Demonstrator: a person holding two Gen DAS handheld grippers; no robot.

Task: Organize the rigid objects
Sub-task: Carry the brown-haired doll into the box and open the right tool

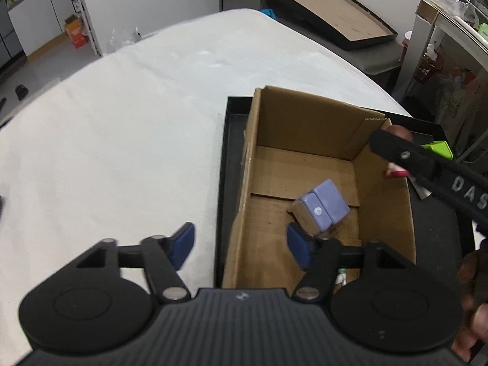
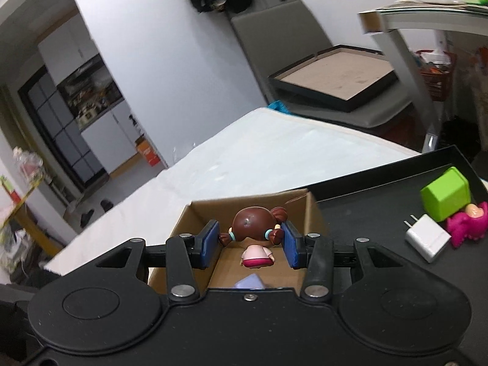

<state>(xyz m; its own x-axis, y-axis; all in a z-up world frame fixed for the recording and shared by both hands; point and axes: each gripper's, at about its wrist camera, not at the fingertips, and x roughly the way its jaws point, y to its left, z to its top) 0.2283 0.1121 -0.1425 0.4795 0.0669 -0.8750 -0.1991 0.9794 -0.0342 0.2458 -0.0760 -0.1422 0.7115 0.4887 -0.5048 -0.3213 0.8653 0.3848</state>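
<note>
- The sorting is mid-way: a cardboard box stands inside a black tray on the white-covered table, and things are going into it one at a time.
- The right gripper hangs over the box's near end, its blue pads drawn in close on a small doll, pinching the brown-haired head by the pigtails; the pink body dangles below, clear of the box floor.
- The left gripper hovers over the box's left wall, jaws roughly half open with nothing between them.
- A lilac block already lies tilted on the box floor, just ahead of the left gripper's right-hand pad, not touching it as far as I can tell.
- Out on the tray, beside the box, a green cube, a white plug adapter and a magenta toy wait their turn.
- The step in hand, I judge, is delivering the doll. Next it wants lowering into free floor beside the lilac block before the pads part, so it neither drops nor lands on the block.
- The left gripper should keep off the box wall meanwhile.
</note>
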